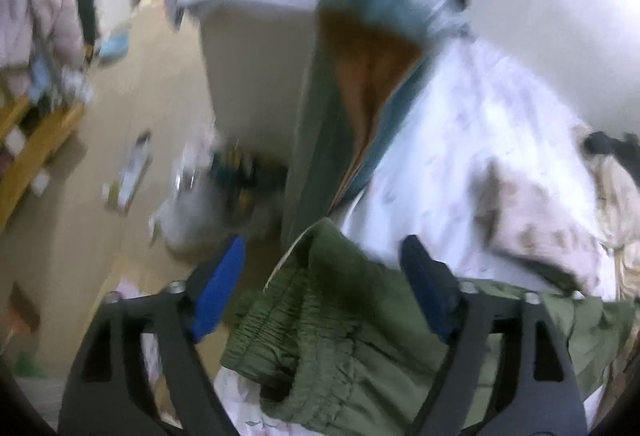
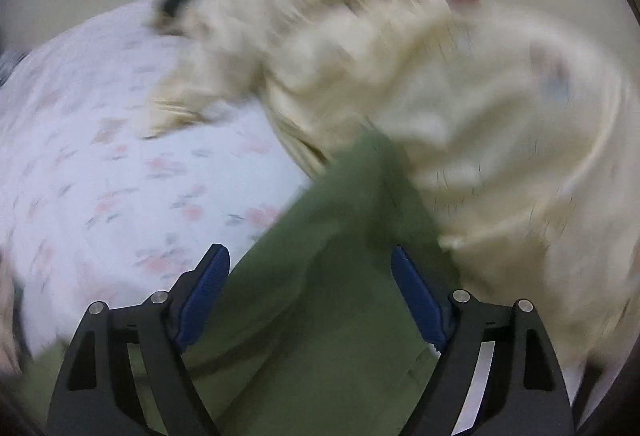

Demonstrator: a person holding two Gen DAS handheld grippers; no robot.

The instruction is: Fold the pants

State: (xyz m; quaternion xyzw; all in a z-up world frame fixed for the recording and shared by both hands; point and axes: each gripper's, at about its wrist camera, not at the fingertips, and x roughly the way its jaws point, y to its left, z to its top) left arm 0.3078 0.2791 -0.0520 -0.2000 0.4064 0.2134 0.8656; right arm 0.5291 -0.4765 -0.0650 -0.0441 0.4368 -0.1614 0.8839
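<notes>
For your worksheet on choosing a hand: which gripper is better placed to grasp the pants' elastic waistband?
Left. The left gripper stands open over the waistband of the green pants; the right gripper sees only plain fabric.

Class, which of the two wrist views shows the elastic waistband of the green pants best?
The left wrist view: the gathered waistband of the green pants lies fairly sharp between the open fingers. The right wrist view shows only a blurred, plain stretch of the pants, no waistband.

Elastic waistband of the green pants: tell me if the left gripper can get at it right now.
Probably yes. The left gripper is open with the waistband lying between its blue pads, nothing covering it.
</notes>
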